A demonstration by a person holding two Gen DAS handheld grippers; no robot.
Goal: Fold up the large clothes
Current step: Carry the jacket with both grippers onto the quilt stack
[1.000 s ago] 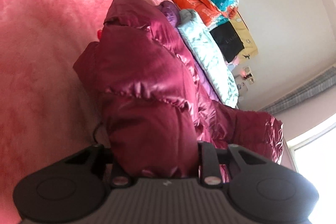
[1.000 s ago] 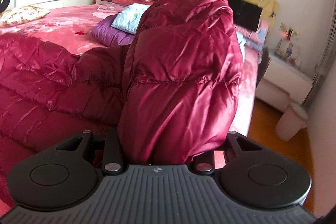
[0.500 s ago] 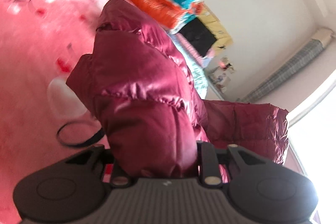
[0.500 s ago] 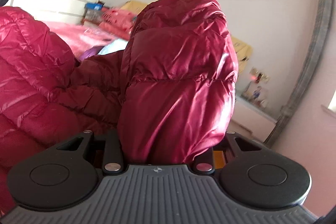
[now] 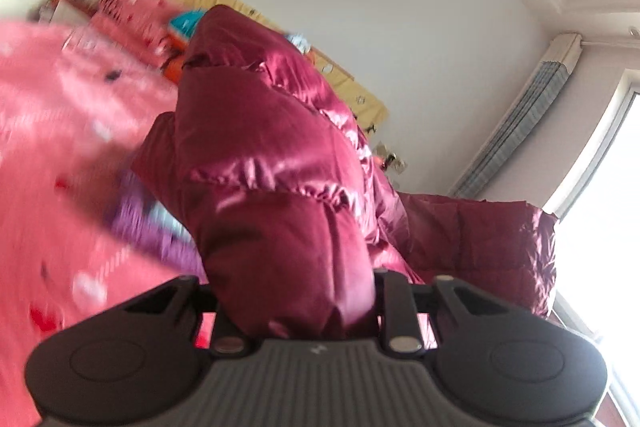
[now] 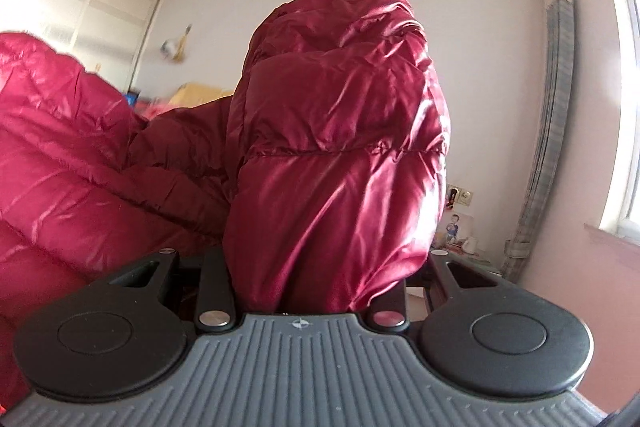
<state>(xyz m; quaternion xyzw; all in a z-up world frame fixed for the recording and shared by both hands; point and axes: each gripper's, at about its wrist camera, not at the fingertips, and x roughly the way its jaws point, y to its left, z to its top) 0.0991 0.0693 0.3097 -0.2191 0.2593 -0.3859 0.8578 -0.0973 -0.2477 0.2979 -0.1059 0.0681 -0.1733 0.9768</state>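
1. Nearest the left wrist camera, the left gripper point(image 5: 296, 301) had its fingers clamped on a thick fold of the dark red puffer coat point(image 5: 276, 195); the padded fabric filled the gap between them and bulged up and away from the camera.
2. Nearest the right wrist camera, the right gripper point(image 6: 320, 291) was likewise clamped on another bunched part of the same coat point(image 6: 340, 131), the fabric packed tight between its fingers and rising in a tall, shiny hump.
3. Just beyond that hump in the right view, the rest of the coat spread away to the left in quilted rows, stretched between the two grips.
4. In the left view, more of the coat trailed off to the right, toward the bright window point(image 5: 608, 163).
5. Below and left of the coat in the left view lay the pink bed point(image 5: 60, 131), blurred, with a purple and pale blue cloth point(image 5: 148, 223) on it just beside the held fold.
6. Further back on the bed was a heap of pink, teal and orange bedding point(image 5: 160, 27), partly hidden by the coat.
7. Behind the bedding stood a yellow headboard point(image 5: 360, 95) against the white wall.
8. Furthest off, the right view showed a tall white wardrobe point(image 6: 92, 3) at the left and a grey curtain point(image 6: 552, 123) next to the window at the right.
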